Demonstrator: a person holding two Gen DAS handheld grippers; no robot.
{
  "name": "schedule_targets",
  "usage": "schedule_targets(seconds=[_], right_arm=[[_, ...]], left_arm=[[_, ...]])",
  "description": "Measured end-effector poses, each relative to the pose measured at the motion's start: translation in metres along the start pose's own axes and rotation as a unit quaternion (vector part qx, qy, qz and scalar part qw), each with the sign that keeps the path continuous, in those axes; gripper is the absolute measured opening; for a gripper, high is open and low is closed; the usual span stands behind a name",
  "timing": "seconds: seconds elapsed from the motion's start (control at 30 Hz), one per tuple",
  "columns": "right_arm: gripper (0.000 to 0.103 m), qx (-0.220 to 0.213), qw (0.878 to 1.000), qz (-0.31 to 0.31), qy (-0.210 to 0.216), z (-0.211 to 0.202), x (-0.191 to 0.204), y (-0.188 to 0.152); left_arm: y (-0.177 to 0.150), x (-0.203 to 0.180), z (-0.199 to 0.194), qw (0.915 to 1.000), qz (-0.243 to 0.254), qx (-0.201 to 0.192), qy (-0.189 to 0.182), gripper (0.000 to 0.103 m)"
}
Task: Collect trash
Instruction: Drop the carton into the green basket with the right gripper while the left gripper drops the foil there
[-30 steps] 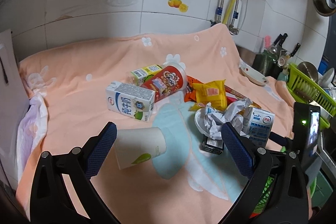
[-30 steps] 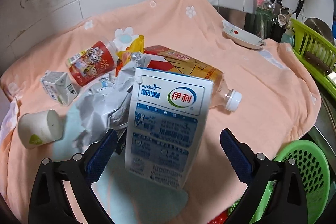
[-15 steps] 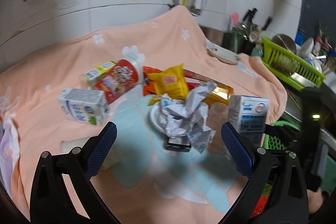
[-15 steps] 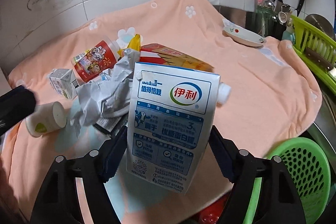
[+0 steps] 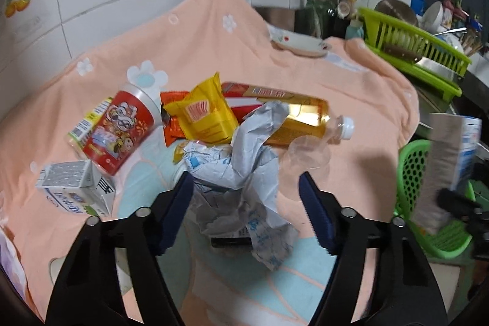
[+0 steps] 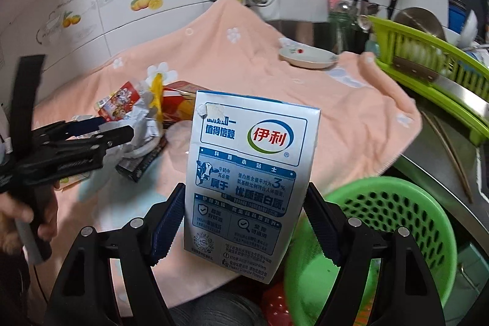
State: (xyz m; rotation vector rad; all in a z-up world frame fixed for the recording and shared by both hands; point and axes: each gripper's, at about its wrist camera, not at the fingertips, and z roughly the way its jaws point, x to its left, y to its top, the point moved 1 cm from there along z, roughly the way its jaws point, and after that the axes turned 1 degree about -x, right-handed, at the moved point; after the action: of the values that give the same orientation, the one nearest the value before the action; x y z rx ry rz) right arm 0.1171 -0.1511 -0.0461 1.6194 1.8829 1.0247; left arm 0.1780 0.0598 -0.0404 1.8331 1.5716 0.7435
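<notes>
My left gripper [image 5: 247, 210] points down over a crumpled grey-white paper [image 5: 244, 173]. Its jaws are closing around the paper, and the right pad still stands apart from it. A thin black box [image 5: 232, 242] lies under the paper. My right gripper [image 6: 244, 222] is shut on a blue-and-white milk carton [image 6: 250, 173] and holds it upright in the air by the cloth's front edge, beside the green basket [image 6: 391, 222]. On the cloth lie a red cup [image 5: 122, 127], a yellow packet [image 5: 204, 115], an amber bottle [image 5: 299, 118], a small carton [image 5: 73, 188] and a clear cup [image 5: 308, 155].
A peach cloth [image 5: 214, 45] covers the counter against a tiled wall. A white dish [image 5: 299, 43] sits at the cloth's far right. A green dish rack [image 5: 418, 51] and knives stand beyond it. A paper cup [image 5: 61, 268] lies half hidden behind my left finger.
My left gripper swung right from the paper cup to the crumpled paper and its jaws narrowed. My right gripper shut on the milk carton, lifted it and carried it toward the basket.
</notes>
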Motion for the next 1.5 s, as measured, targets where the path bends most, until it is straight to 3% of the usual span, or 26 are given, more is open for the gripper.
schedule_targets(seconds=[0.07, 0.23, 0.33, 0.6, 0.93, 1.17, 1.5], right_arm=[[0.074, 0.002, 1.0, 0.005, -0.009, -0.004, -0.008, -0.005], [0.074, 0.013, 0.999, 0.023, -0.025, -0.008, -0.029, -0.018], [0.074, 0.018, 0.999, 0.031, -0.035, -0.011, -0.04, -0.027], [0.074, 0.02, 0.997, 0.046, -0.065, -0.022, -0.065, -0.04], [0.074, 0.037, 0.992, 0.066, -0.101, -0.032, -0.102, -0.063], [0.074, 0.055, 0.989, 0.076, -0.118, -0.036, -0.128, -0.086], [0.08, 0.054, 0.987, 0.095, -0.118, -0.042, -0.152, -0.101]], left_arm=[[0.0, 0.004, 0.007, 1.0, -0.005, 0.006, -0.004, 0.059], [0.002, 0.007, 0.014, 0.9996, -0.005, 0.011, -0.024, 0.025], [0.002, 0.008, 0.012, 0.9996, -0.007, 0.007, -0.027, 0.02], [0.01, 0.006, -0.025, 0.9986, -0.016, -0.03, -0.04, 0.018], [0.015, -0.042, -0.082, 0.9891, -0.012, -0.071, -0.129, 0.018], [0.008, -0.109, -0.083, 0.9767, 0.012, -0.059, -0.206, 0.018], [-0.005, -0.189, -0.053, 0.9645, 0.041, -0.009, -0.261, 0.019]])
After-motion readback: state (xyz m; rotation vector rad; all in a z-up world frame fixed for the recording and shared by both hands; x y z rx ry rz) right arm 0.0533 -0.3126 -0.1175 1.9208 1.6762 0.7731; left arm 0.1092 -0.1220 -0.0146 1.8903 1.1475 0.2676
